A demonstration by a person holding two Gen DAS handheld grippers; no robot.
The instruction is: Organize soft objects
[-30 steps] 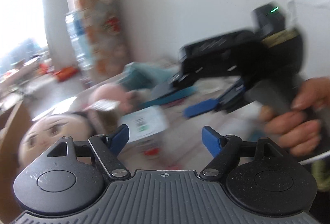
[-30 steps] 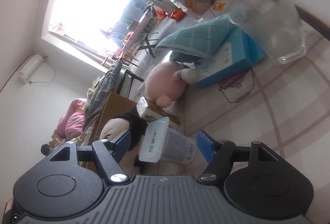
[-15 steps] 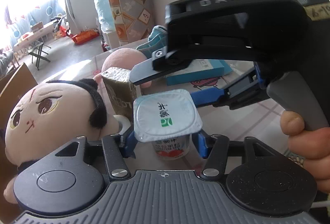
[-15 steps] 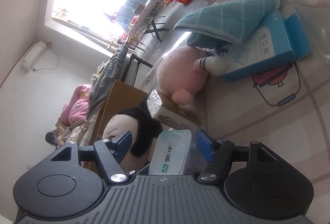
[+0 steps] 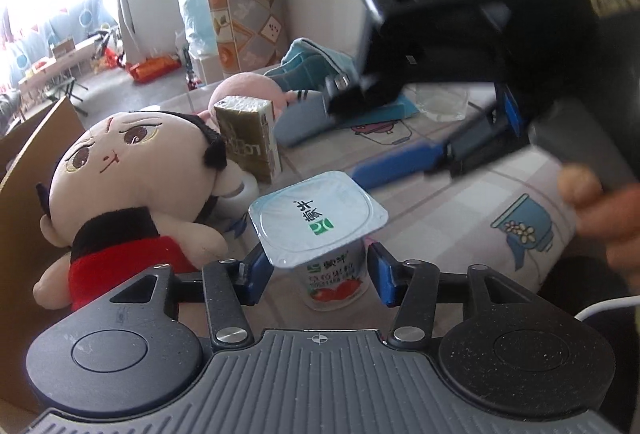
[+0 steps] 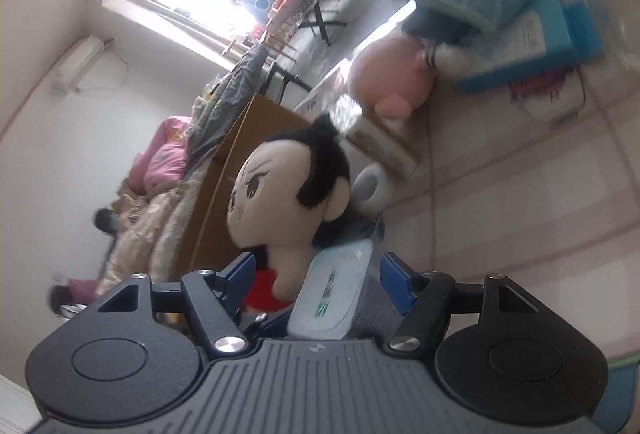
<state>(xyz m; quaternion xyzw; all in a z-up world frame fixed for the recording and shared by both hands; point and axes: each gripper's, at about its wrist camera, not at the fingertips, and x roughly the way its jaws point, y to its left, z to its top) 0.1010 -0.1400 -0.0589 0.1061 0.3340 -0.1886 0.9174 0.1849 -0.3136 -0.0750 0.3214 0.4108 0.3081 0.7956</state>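
The yogurt cup [image 5: 320, 230] is being gripped upright by the left gripper [image 5: 316, 272], best kept level, while the right gripper [image 5: 394, 138] fingers are being held open.

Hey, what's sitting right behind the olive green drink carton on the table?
Behind the olive green carton lies a pink plush toy, with a folded teal towel on a blue box farther back. The carton covers the plush's lower part, so whether they touch cannot be told.

We spot green logo plus dark Chinese characters on yogurt cup [image 5: 318, 218] lid, unreadable for us. Blurry "DAS" on right gripper [image 5: 400, 138] housing. Gold lettering on carton [image 5: 250, 138], illegible.
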